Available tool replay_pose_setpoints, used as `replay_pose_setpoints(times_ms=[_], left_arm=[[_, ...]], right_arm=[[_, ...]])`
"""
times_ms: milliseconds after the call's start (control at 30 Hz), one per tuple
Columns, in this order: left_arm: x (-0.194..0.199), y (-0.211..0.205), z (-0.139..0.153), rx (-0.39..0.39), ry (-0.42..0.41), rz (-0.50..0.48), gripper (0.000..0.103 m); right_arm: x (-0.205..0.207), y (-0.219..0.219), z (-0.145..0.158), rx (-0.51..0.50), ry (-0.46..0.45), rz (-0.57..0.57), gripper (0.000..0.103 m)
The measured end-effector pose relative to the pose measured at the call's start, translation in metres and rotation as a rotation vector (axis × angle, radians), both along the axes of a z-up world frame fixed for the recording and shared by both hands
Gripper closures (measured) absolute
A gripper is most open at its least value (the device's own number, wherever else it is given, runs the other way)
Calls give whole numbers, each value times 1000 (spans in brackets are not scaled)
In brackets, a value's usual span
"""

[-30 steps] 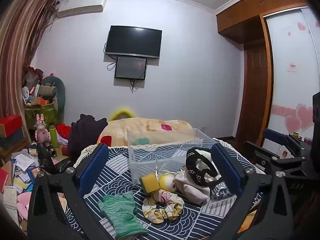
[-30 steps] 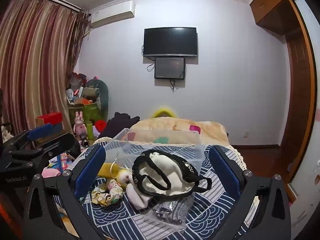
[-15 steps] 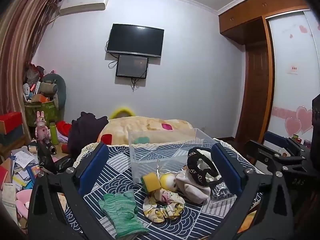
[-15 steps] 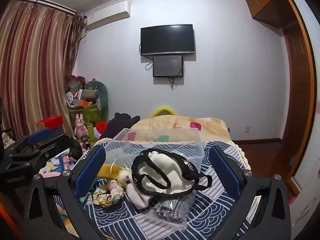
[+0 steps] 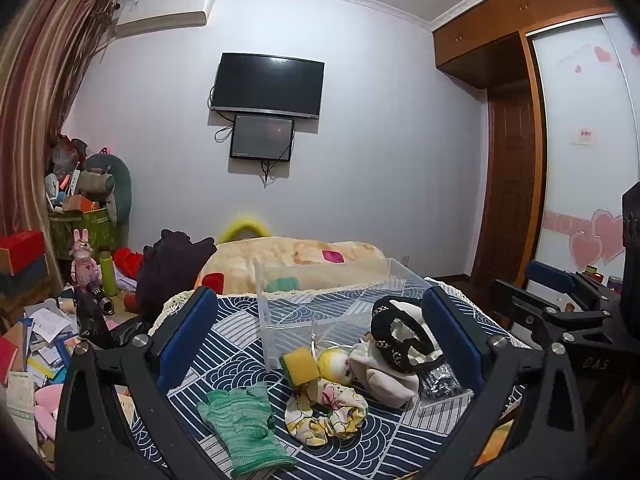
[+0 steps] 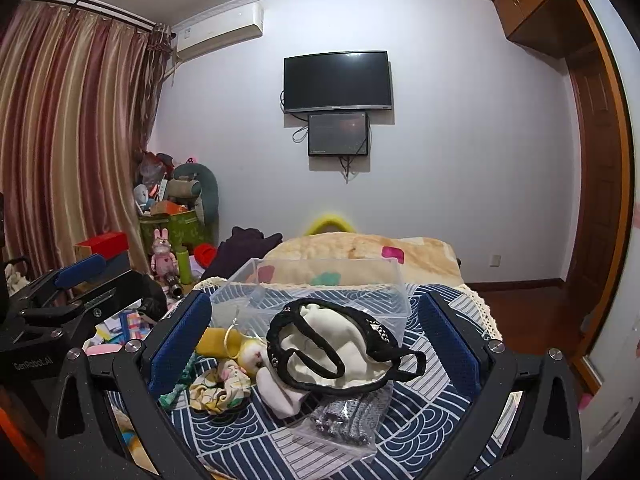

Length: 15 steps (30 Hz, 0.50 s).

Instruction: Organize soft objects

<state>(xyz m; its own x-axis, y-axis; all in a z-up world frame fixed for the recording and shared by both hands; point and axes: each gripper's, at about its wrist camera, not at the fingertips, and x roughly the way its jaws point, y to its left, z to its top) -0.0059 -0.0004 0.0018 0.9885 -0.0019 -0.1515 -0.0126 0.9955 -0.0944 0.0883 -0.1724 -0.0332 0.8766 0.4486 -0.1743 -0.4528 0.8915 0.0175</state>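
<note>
Soft objects lie on a blue patterned cloth (image 5: 224,364) in front of a clear plastic bin (image 5: 320,300). A green glove (image 5: 244,424), a floral scrunchie (image 5: 324,416), a yellow sponge (image 5: 298,364), a small doll (image 5: 340,368) and a cream pouch with a black beaded band (image 5: 400,344) show in the left wrist view. My left gripper (image 5: 320,344) is open and empty above them. My right gripper (image 6: 316,344) is open and empty over the pouch (image 6: 328,344), with a clear bag of grey items (image 6: 348,420) nearer.
A bed with a beige blanket (image 5: 296,256) lies behind the bin. Clutter, a pink rabbit toy (image 5: 82,260) and a green bottle (image 5: 108,272) fill the left floor. A wardrobe and door (image 5: 508,184) stand at the right. The right gripper shows at the left view's right edge (image 5: 560,312).
Both views have shifted slightly; the grippers stay open and empty above the objects, and nothing on the cloth has moved.
</note>
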Motion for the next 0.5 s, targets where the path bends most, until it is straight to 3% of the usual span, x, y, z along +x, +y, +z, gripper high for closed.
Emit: replay_pose_setpoints(times_ms=[500], left_arm=[[0, -2, 1, 4, -4, 1, 0]], right_arm=[[-1, 1, 0, 6, -3, 4, 0]])
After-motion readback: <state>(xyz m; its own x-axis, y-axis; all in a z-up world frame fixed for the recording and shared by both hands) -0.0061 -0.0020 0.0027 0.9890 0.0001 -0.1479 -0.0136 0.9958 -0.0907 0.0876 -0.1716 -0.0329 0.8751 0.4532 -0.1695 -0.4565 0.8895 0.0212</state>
